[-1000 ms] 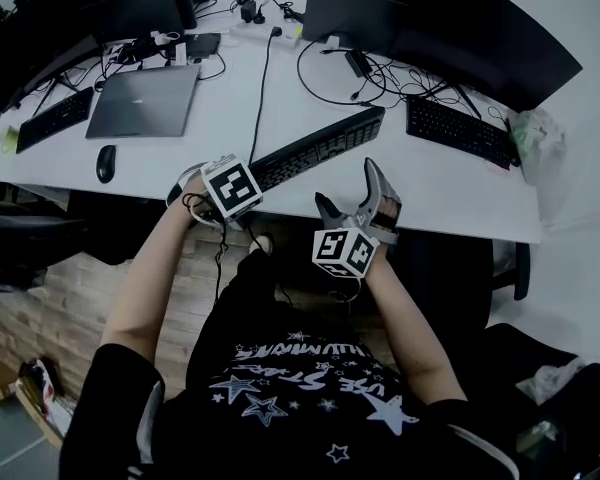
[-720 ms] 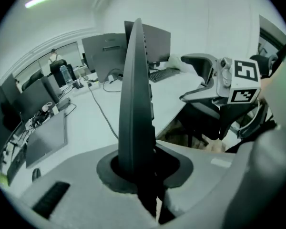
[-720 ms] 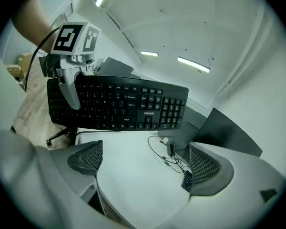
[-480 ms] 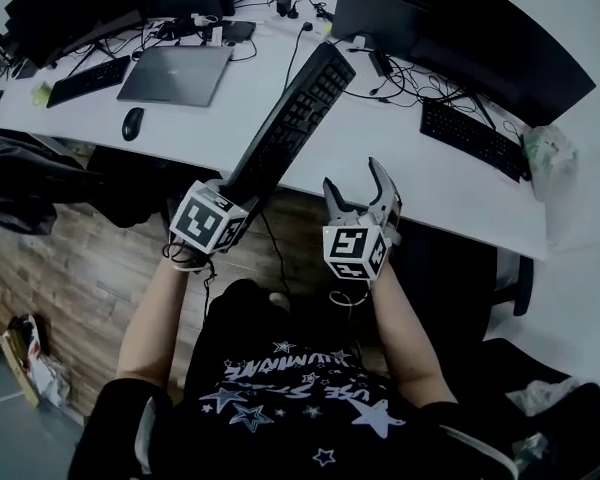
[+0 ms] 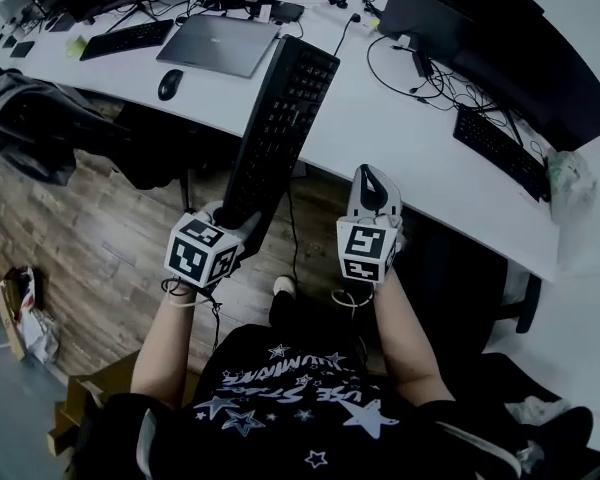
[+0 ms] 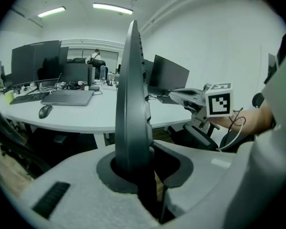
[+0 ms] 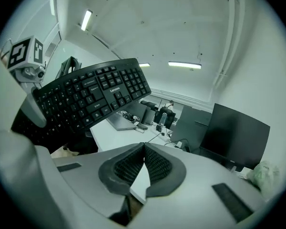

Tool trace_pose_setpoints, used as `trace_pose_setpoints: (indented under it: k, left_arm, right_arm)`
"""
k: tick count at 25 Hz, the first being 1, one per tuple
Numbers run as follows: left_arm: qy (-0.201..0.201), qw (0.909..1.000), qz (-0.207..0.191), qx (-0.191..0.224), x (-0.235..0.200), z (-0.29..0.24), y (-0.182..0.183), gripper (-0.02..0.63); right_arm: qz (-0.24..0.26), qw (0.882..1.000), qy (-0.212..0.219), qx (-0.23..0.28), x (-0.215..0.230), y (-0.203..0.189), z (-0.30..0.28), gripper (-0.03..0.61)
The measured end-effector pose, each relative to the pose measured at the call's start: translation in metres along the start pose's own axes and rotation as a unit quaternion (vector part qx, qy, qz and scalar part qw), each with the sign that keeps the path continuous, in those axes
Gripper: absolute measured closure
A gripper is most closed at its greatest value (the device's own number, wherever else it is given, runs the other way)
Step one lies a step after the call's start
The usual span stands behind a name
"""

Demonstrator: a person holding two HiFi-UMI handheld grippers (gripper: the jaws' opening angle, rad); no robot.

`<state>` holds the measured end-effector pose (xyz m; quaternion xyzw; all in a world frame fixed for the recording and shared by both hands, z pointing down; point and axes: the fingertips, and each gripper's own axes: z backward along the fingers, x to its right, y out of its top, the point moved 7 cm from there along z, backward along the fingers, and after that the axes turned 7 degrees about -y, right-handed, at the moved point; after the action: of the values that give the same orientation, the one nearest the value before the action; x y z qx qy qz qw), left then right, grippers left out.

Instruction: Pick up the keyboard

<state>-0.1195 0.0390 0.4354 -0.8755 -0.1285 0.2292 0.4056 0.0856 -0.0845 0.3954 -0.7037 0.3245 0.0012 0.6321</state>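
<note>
A black keyboard (image 5: 277,133) hangs in the air over the desk's near edge, its long side pointing away from me. My left gripper (image 5: 236,218) is shut on its near end. In the left gripper view the keyboard (image 6: 131,104) stands edge-on between the jaws, and in the right gripper view the keyboard (image 7: 90,97) shows its keys at upper left. My right gripper (image 5: 370,183) floats to the right of it, apart from it. Its ribbed pads (image 7: 155,163) meet with nothing between them.
The white desk (image 5: 380,128) carries a grey laptop (image 5: 220,43), a mouse (image 5: 169,84), two other keyboards (image 5: 502,148) (image 5: 127,36), dark monitors (image 5: 500,38) and loose cables. Wood floor lies below at left. A dark chair (image 5: 460,278) stands to my right.
The keyboard left the desk and swung from lying across it to pointing away. My left hand drew back toward me with it. The right gripper's jaws went from wide open to shut.
</note>
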Motion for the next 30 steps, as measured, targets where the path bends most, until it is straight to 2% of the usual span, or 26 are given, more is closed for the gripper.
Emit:
trace_pose_setpoints:
  k: [8, 17, 23, 30]
  left_arm:
    - [0.024, 0.9971, 0.048, 0.054, 0.031, 0.078, -0.074, 0.529]
    - [0.059, 0.9911, 0.075, 0.093, 0.068, 0.163, -0.150, 0.529]
    - [0.068, 0.9879, 0.086, 0.109, 0.102, 0.188, -0.178, 0.529]
    - [0.070, 0.9880, 0.096, 0.099, 0.132, 0.197, -0.198, 0.529]
  right_arm:
    - [-0.017, 0.999, 0.049, 0.006, -0.062, 0.016, 0.049, 0.571]
    - [0.005, 0.995, 0.093, 0.019, -0.123, 0.032, 0.133, 0.571]
    - [0.008, 0.994, 0.105, 0.021, -0.129, 0.029, 0.177, 0.571]
    - [0.010, 0.993, 0.121, 0.011, -0.129, 0.020, 0.210, 0.572]
